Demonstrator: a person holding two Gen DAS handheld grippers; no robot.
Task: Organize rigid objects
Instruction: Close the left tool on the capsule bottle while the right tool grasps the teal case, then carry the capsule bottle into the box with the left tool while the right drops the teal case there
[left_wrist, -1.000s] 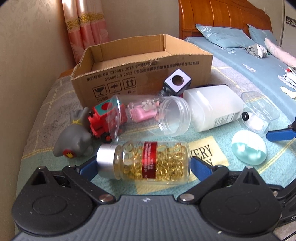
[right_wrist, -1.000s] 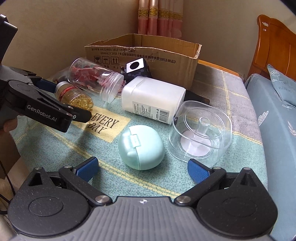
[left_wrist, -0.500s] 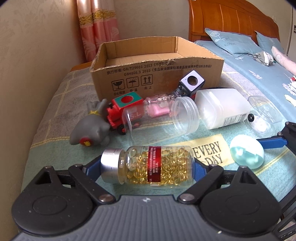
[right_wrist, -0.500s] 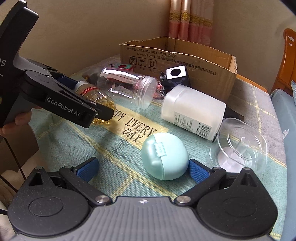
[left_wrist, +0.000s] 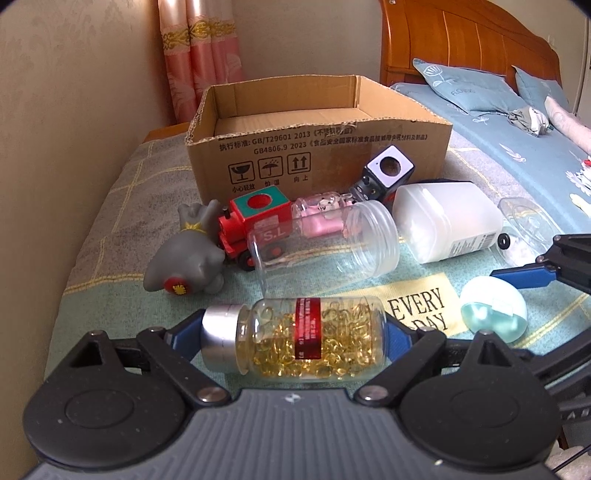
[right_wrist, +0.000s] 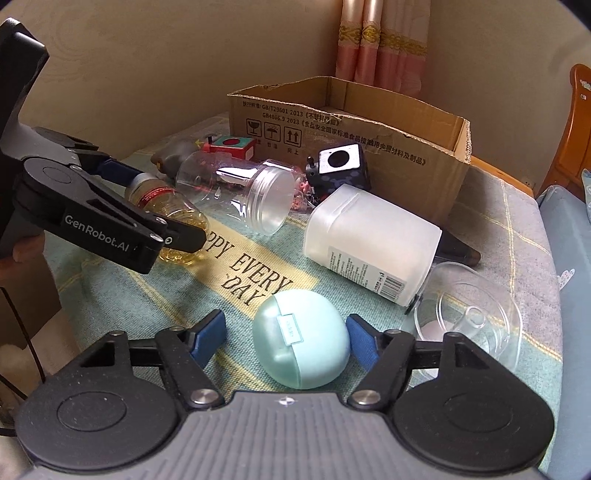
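Left wrist: left gripper clamped on capsule bottle. Right gripper spread wide around mint egg-shaped case, right pad touching.

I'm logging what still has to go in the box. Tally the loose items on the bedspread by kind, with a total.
Toys: 3 - grey elephant, red train, black-and-white cube
Bottles and jars: 3 - capsule bottle, clear jar, white bottle
Other containers: 2 - mint egg-shaped case, clear plastic lid
Total: 8; the cardboard box isn't counted.
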